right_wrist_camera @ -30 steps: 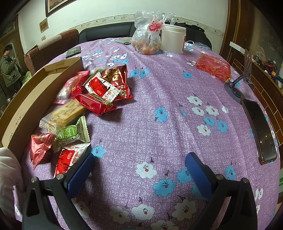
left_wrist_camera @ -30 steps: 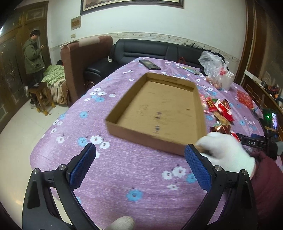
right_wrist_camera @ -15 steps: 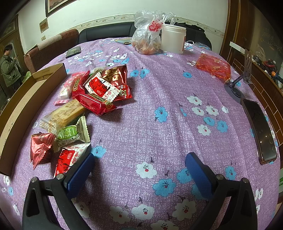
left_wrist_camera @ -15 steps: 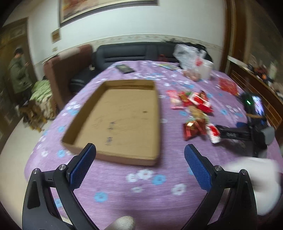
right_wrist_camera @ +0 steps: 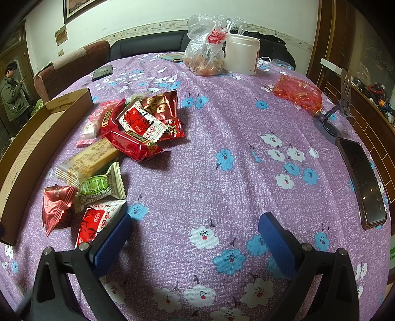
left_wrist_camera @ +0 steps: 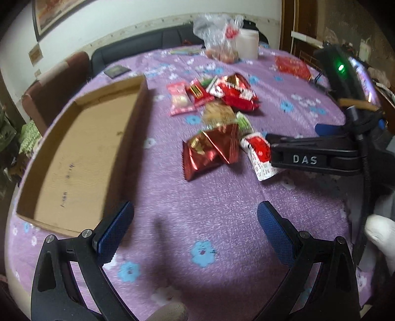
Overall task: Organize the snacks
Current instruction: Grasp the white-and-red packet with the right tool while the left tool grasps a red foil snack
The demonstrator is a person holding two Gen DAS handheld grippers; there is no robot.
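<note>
You see a purple cloth-covered counter (right_wrist_camera: 222, 123) patterned with blue and white flowers, shiny red foil snack packets (right_wrist_camera: 138, 128), and a plain brown cardboard tray (left_wrist_camera: 81, 153).

Cardboard tray (left_wrist_camera: 81, 153) left of snack pile (left_wrist_camera: 217, 118), on table (right_wrist_camera: 222, 187)

Black claw (left_wrist_camera: 195, 222) frames, blue textured pads (left_wrist_camera: 116, 228), silver screws; "DAS" lettering; white glove (left_wrist_camera: 381, 237).

A black leather sofa (right_wrist_camera: 148, 45) and a brown armchair (right_wrist_camera: 71, 64) stand against a white wall (right_wrist_camera: 148, 12) hung with a dark-framed picture (right_wrist_camera: 79, 7). Dark wood panelling (right_wrist_camera: 328, 34) lines the right side of the room.
</note>
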